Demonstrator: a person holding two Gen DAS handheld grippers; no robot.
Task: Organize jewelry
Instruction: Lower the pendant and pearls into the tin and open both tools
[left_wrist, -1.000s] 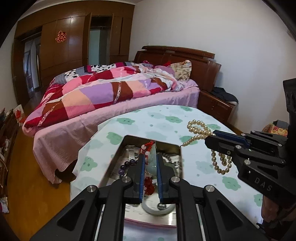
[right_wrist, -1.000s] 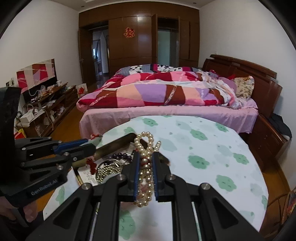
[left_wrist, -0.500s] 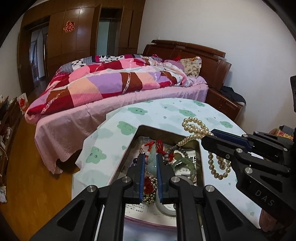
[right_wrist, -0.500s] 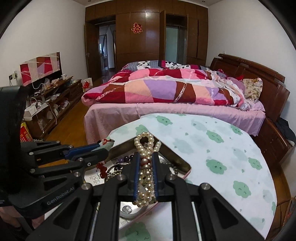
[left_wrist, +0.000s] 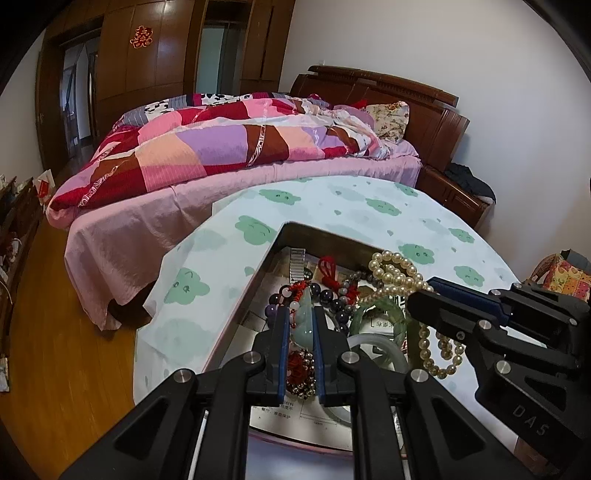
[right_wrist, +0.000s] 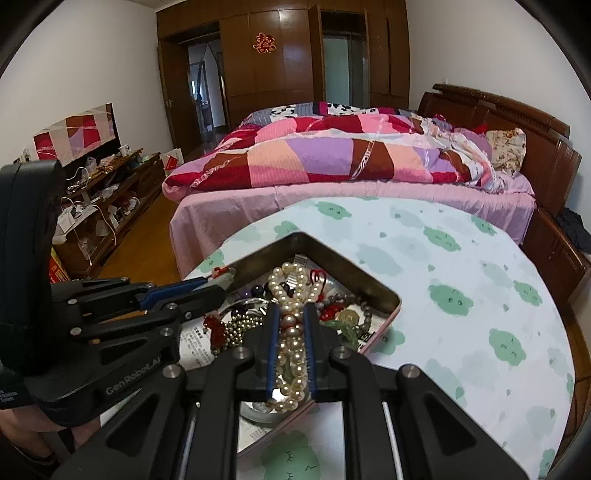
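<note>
Now both pieces hang over the open tin (left_wrist: 255, 280), so the step in hand looks like the drop-off. The left gripper (left_wrist: 300, 328) clamps a pale jade pendant (left_wrist: 304, 325) on red cord; the right gripper (right_wrist: 290, 332) pinches the pearl necklace (right_wrist: 291, 347) (loops spilling toward twelve o'clock). Next, probably lower, then release inside the rim.

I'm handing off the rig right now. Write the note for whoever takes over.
Left gripper: shut on a pale green pendant with red beads, over the tin.
Right gripper: shut on the pearl necklace, also over the tin.
Tin sits on the table, already holding beads and a green bangle.
Done: both pieces are held above the tin.
Left: release both into it.
</note>
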